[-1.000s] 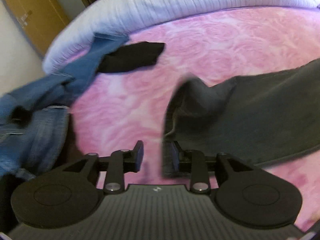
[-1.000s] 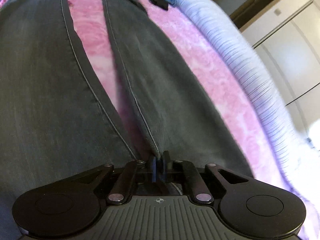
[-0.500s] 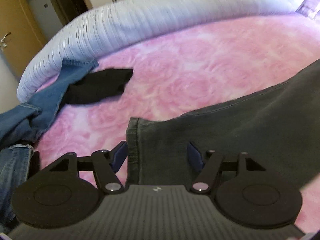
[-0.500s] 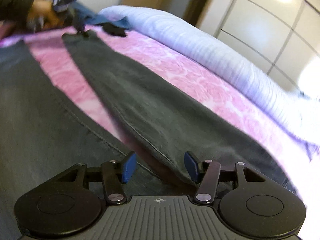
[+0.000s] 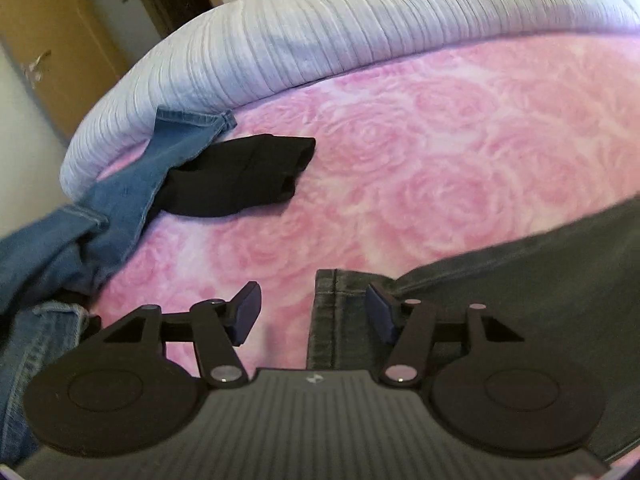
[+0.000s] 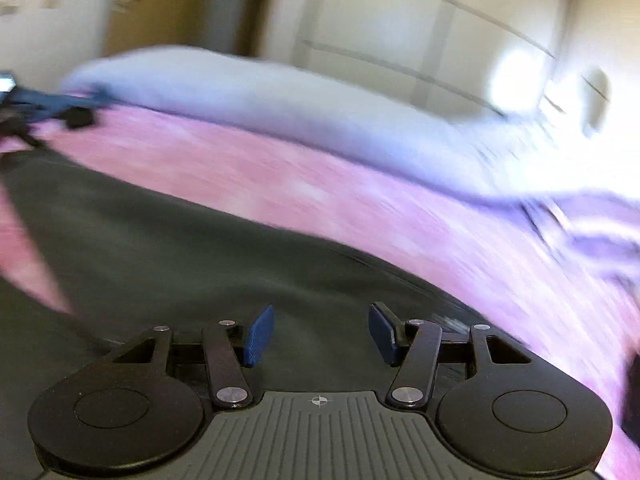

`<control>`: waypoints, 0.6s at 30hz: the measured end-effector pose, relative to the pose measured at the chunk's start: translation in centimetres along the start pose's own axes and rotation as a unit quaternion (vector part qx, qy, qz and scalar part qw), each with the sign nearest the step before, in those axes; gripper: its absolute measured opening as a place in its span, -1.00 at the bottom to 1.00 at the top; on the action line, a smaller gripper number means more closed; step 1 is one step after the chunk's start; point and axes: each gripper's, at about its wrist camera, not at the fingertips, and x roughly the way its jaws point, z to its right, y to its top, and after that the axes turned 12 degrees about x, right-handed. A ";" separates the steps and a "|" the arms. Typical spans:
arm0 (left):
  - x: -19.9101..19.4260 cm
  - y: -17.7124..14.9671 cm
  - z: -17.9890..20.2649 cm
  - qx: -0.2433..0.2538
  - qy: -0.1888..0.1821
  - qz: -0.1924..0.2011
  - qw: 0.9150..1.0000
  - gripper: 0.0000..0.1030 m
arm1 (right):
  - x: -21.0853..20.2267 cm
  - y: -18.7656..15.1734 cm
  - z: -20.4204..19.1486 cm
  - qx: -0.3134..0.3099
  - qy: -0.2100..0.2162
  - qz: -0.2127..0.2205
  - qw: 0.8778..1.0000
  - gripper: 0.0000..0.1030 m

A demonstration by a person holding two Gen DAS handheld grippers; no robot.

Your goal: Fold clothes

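Dark grey jeans (image 5: 520, 280) lie flat on the pink rose-patterned bed cover (image 5: 420, 160). In the left wrist view the hem of one leg lies just in front of my left gripper (image 5: 312, 312), which is open and empty, with the hem edge between its fingers. In the right wrist view, which is motion-blurred, my right gripper (image 6: 320, 332) is open and empty over the upper part of the grey jeans (image 6: 160, 248).
Blue jeans (image 5: 100, 208) and a black folded garment (image 5: 240, 176) lie at the left of the bed. A pale lilac ribbed duvet (image 5: 320, 32) runs along the far edge. Wardrobe doors (image 6: 400, 20) and a wooden door (image 5: 40, 40) stand beyond.
Both grippers have let go of the grey jeans and opened wide. The leg hem now lies flat. The right gripper has swung up and to the right.
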 end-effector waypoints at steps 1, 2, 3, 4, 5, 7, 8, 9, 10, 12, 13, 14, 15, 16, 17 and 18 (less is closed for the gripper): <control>-0.1 -0.1 -0.3 -0.011 -0.003 0.001 1.000 0.13 | 1.1 0.2 2.2 0.030 -0.010 -0.015 0.999 0.12; -0.2 -0.1 -0.7 -0.021 -0.006 0.002 1.000 0.15 | 2.0 0.4 4.3 0.067 -0.010 -0.025 0.997 0.12; -0.3 -0.2 -1.0 -0.032 -0.009 0.003 0.999 0.16 | 2.8 0.6 6.3 0.105 -0.008 -0.030 0.994 0.13; -0.4 -0.2 -1.4 -0.043 -0.013 0.004 0.999 0.16 | 3.5 0.8 8.1 0.134 -0.010 -0.032 0.990 0.13; -0.5 -0.4 -1.8 -0.053 -0.017 0.005 0.998 0.16 | 4.2 0.9 9.5 0.152 -0.018 -0.033 0.988 0.13; -0.6 -0.7 -2.7 -0.074 -0.027 0.008 0.997 0.17 | 5.5 1.2 11.6 0.160 -0.044 -0.035 0.985 0.15; -0.5 -0.8 -3.0 -0.083 -0.037 0.009 0.996 0.16 | 6.1 1.2 12.4 0.164 -0.052 -0.039 0.984 0.15; -0.2 -0.9 -3.1 -0.090 -0.056 0.007 0.994 0.07 | 6.7 1.2 13.0 0.173 -0.052 -0.045 0.982 0.15; 0.0 -1.0 -3.3 -0.097 -0.076 0.005 0.992 -0.05 | 7.3 1.0 13.4 0.190 -0.044 -0.052 0.979 0.15; 0.5 -1.0 -3.1 -0.097 -0.101 0.004 0.990 -0.30 | 8.1 0.7 14.1 0.221 -0.027 -0.062 0.973 0.15; 0.7 -0.9 -2.8 -0.092 -0.106 0.004 0.990 -0.30 | 8.3 0.5 14.1 0.227 -0.023 -0.061 0.972 0.16; 0.8 -0.8 -2.4 -0.086 -0.112 0.004 0.990 -0.30 | 8.3 0.3 14.0 0.223 -0.025 -0.059 0.973 0.16; 1.0 -0.7 -2.1 -0.081 -0.115 0.005 0.990 -0.30 | 8.2 0.1 13.9 0.217 -0.026 -0.056 0.974 0.16; 1.0 -0.6 -1.9 -0.079 -0.116 0.006 0.990 -0.28 | 8.1 0.0 13.9 0.214 -0.025 -0.053 0.975 0.16; 1.1 -0.5 -1.6 -0.077 -0.117 0.007 0.990 -0.28 | 8.1 -0.1 14.1 0.217 -0.022 -0.049 0.975 0.16; 1.1 -0.5 -1.4 -0.075 -0.117 0.007 0.990 -0.33 | 8.1 -0.2 14.3 0.226 -0.019 -0.046 0.973 0.16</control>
